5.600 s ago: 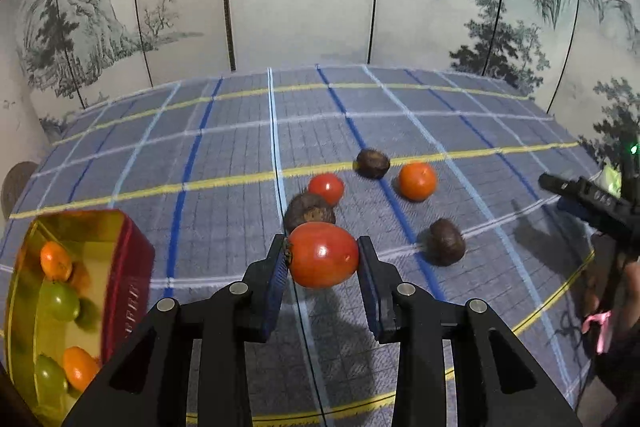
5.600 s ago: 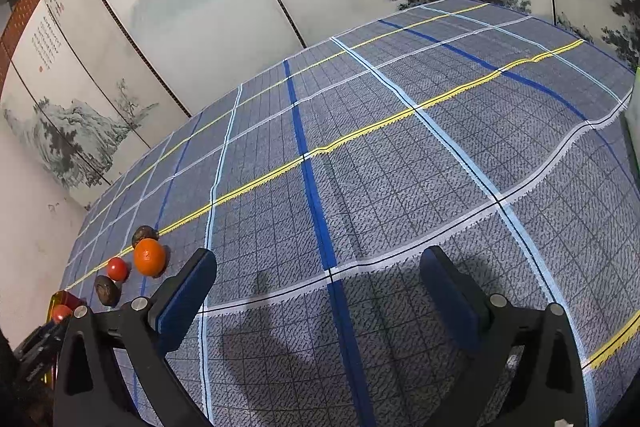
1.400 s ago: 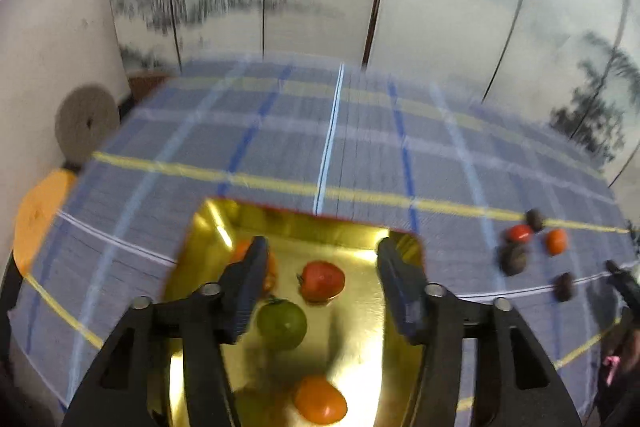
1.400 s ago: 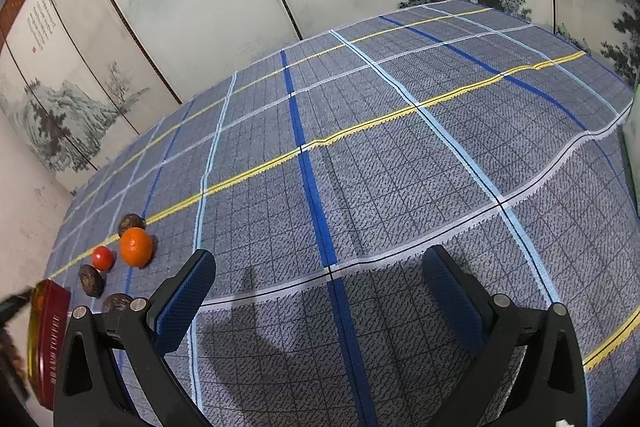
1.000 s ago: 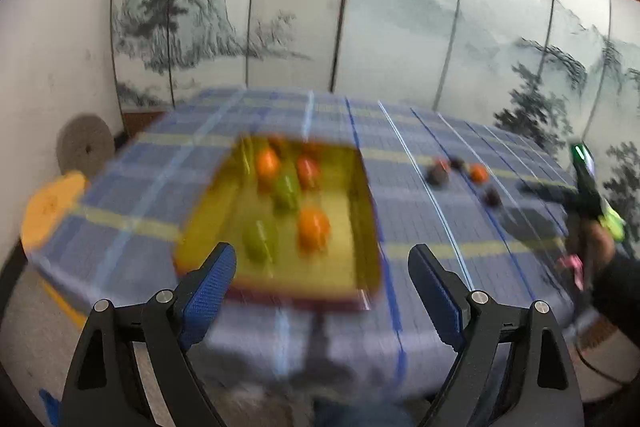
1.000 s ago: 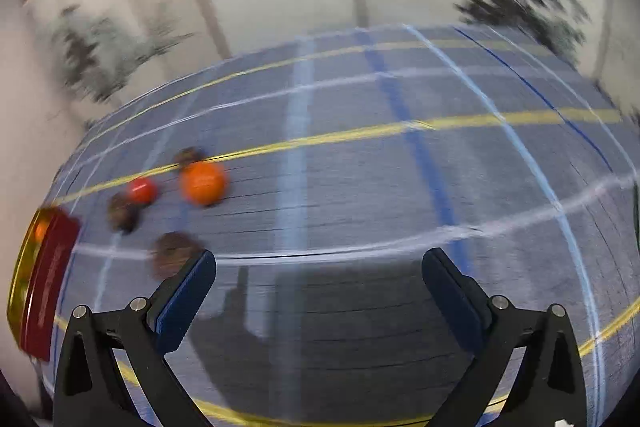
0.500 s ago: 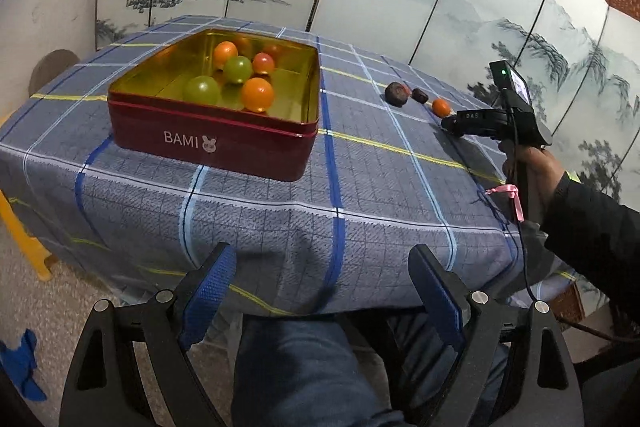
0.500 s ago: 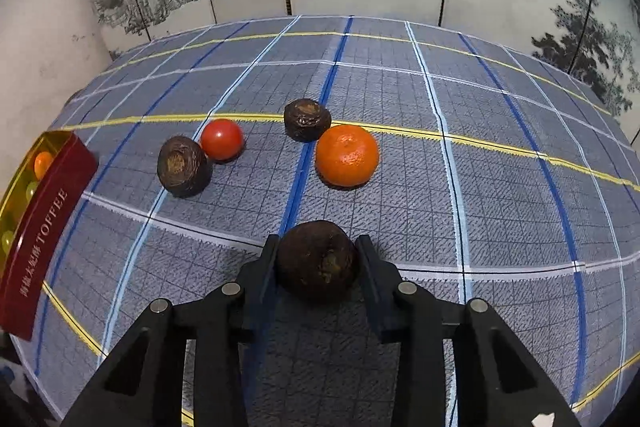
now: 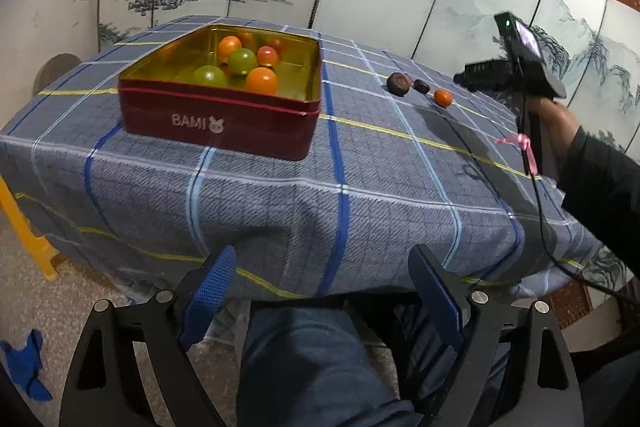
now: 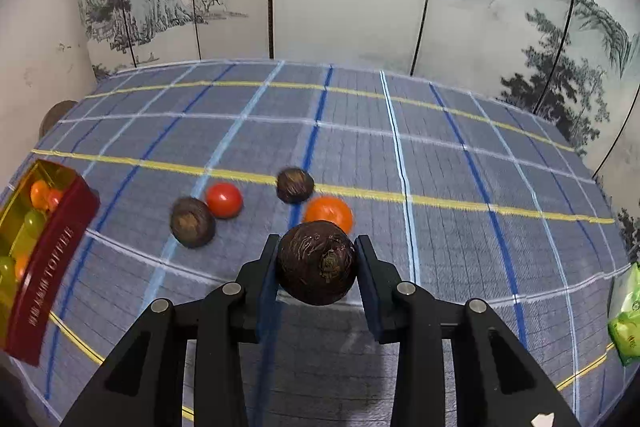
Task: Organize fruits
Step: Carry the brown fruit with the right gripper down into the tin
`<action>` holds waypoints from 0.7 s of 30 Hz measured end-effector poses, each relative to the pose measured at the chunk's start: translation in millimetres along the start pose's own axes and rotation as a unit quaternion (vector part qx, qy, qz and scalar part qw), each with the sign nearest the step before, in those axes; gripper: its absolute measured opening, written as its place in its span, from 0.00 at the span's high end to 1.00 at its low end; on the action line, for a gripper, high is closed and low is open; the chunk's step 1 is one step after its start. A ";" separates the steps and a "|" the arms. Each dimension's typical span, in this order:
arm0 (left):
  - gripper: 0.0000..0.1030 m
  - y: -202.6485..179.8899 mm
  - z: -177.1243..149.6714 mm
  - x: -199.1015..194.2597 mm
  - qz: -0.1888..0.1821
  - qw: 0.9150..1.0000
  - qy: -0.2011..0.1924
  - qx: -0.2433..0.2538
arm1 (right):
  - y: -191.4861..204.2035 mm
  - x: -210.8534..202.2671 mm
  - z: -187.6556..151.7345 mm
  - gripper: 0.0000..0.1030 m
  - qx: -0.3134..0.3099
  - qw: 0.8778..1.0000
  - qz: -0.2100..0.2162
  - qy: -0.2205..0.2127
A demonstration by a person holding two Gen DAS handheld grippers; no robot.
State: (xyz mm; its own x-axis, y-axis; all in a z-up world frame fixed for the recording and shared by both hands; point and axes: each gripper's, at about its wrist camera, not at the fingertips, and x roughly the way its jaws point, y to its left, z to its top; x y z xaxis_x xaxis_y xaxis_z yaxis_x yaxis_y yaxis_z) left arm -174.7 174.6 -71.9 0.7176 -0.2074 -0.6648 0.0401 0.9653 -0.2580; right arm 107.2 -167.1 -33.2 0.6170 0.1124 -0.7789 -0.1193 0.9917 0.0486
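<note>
While right tongs [image 10: 317, 269] clamp brown fruit [image 10: 317, 267] — left-view hidden.

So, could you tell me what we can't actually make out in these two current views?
- Right wrist view: part of the red tin is cut off by the left edge, so its fruit count is unclear.
- Left wrist view: the right gripper's tips are hidden behind its own body.
- Right wrist view: the green packet is cut off.

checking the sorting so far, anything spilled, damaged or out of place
Nothing is spilled or damaged. Four fruits lie loose on the cloth outside the red tin, and the right gripper holds a fifth, a dark wrinkled fruit.
</note>
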 end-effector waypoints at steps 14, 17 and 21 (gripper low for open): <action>0.15 14.5 -12.9 -7.5 0.026 0.999 0.008 -0.023 | 100.6 -27.3 61.9 0.68 -0.046 0.998 0.023 -0.040; 0.15 16.0 -14.5 -10.0 0.029 0.999 0.007 -0.025 | 134.0 -21.5 83.6 0.68 -0.060 0.997 0.031 -0.046; 0.15 18.3 -16.4 -12.8 0.032 0.999 0.007 -0.029 | 167.0 -21.7 95.2 0.68 -0.077 0.995 0.044 -0.052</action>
State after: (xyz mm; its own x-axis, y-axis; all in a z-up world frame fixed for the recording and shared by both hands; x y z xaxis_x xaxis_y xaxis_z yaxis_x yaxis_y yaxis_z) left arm -194.5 192.3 -79.6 0.7074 -0.1480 -0.6911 -0.0465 0.9659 -0.2545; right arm 148.0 2.1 51.3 0.6752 0.2120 -0.7065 -0.2896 0.9571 0.0103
